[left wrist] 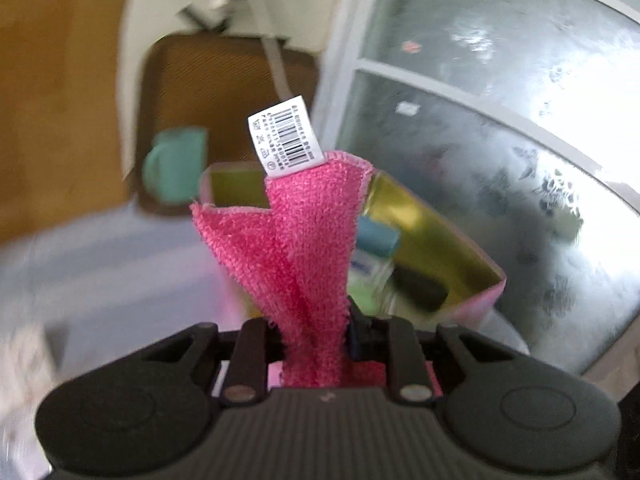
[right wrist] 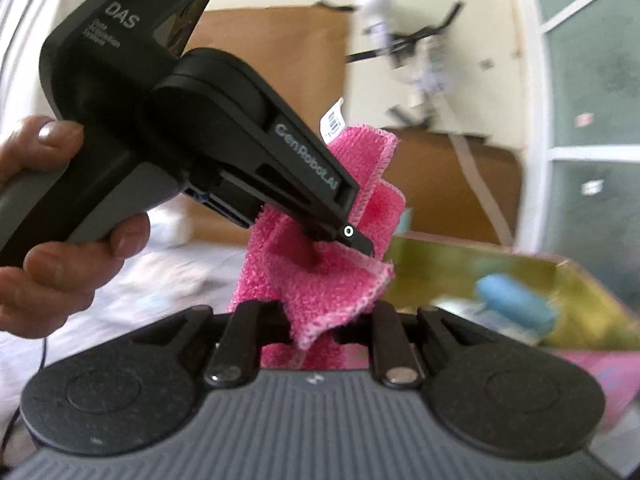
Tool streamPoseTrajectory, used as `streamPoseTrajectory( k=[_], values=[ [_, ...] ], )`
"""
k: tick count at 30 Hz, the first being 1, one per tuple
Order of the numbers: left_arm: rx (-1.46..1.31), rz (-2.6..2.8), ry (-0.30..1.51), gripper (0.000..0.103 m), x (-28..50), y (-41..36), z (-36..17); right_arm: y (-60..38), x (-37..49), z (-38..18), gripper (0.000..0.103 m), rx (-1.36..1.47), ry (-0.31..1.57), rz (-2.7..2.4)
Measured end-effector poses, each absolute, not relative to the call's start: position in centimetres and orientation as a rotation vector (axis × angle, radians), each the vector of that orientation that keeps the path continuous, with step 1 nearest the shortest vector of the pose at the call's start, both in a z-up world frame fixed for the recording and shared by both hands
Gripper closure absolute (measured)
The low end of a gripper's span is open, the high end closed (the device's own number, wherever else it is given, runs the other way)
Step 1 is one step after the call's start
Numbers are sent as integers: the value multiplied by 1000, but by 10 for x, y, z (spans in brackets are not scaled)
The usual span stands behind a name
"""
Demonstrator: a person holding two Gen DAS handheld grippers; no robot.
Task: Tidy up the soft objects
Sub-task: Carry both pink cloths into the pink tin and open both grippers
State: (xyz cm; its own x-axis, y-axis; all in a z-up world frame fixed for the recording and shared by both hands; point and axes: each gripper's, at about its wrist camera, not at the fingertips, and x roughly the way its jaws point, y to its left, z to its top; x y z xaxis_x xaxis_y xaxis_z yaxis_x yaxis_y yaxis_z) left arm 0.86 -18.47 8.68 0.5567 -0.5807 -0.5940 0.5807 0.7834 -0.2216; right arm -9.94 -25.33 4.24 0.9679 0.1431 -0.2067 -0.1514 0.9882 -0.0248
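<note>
Frosted window (left wrist: 500, 92), box (left wrist: 432, 240) – pink cloth (left wrist: 312, 248) blocking

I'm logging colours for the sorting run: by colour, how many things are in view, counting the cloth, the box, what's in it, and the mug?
Pink: 1, the cloth both grippers hold
Gold-lined: 1, the box
Blue: 1, block in the box
Black: 1, object in the box
Green: 1, mug
Total: 5; other box contents too blurred to count.

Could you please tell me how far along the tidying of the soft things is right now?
Some items already lie in the gold-lined box. In hand: the pink cloth, gripped by the left gripper and the right gripper. Left: getting it into the box.
</note>
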Motion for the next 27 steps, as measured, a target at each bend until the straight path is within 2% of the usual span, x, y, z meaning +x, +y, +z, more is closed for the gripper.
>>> streamPoseTrajectory(
  k=[2,3,4,6,7,8,13,16,21,23,27],
  values=[
    [32,-708,669,74,25,-214,97,-281,-91,45,83,-38,207,91],
    [42,-711,661,65,33,-227,100,-291,-77,46,79,-36,220,60],
    [47,-711,654,46,42,-240,102,-300,-65,46,73,-35,227,22],
    [69,-671,655,34,65,-269,100,-317,-38,39,26,-43,264,-74],
    [78,-645,653,25,76,-281,97,-322,-27,34,26,-66,304,-126],
    [96,-603,658,24,89,-291,90,-325,-25,31,27,-77,327,-164],
    [80,-449,741,23,114,-288,49,-339,-55,15,26,20,285,-136],
    [126,-443,729,21,106,-282,36,-333,-66,8,26,39,269,-143],
    [149,-464,651,20,83,-268,47,-316,-72,16,26,31,208,-150],
    [108,-466,616,13,80,-259,61,-307,-71,19,26,-13,196,-162],
    [-41,-442,560,13,79,-219,87,-312,-50,24,28,-30,228,-316]
  ],
)
